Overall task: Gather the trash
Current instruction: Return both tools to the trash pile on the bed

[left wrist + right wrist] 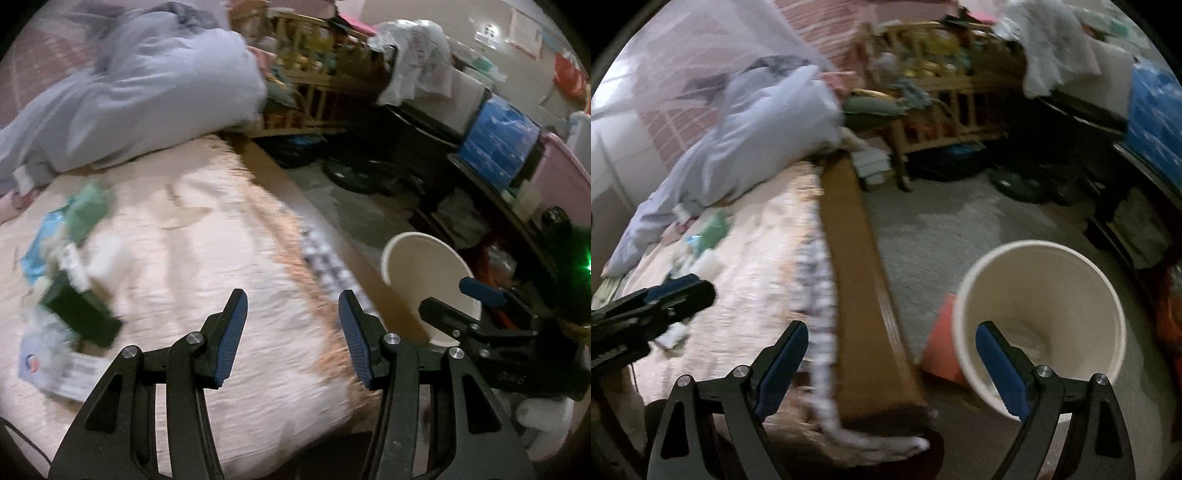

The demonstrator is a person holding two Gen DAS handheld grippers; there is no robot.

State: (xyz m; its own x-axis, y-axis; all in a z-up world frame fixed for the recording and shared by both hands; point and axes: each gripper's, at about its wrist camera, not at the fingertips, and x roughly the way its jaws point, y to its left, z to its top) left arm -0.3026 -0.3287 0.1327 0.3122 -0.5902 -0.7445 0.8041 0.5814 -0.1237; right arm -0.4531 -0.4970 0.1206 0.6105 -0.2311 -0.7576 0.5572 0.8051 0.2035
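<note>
Bedspread (192, 258) holds scattered trash (70, 266); both tongs (291, 332) (892, 365) gape empty near bucket (1045, 280).

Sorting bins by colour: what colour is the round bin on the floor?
Cream-white bin, clearest in the right wrist view.

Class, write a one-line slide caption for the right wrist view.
Open right gripper above the bed edge, beside an empty white bin on the floor.

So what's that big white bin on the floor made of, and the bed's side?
The white bin looks like smooth matte plastic: plain even walls, a thin rolled rim. The bed's side rail looks like varnished brown wood, with a slight sheen, though the picture is blurry.
</note>
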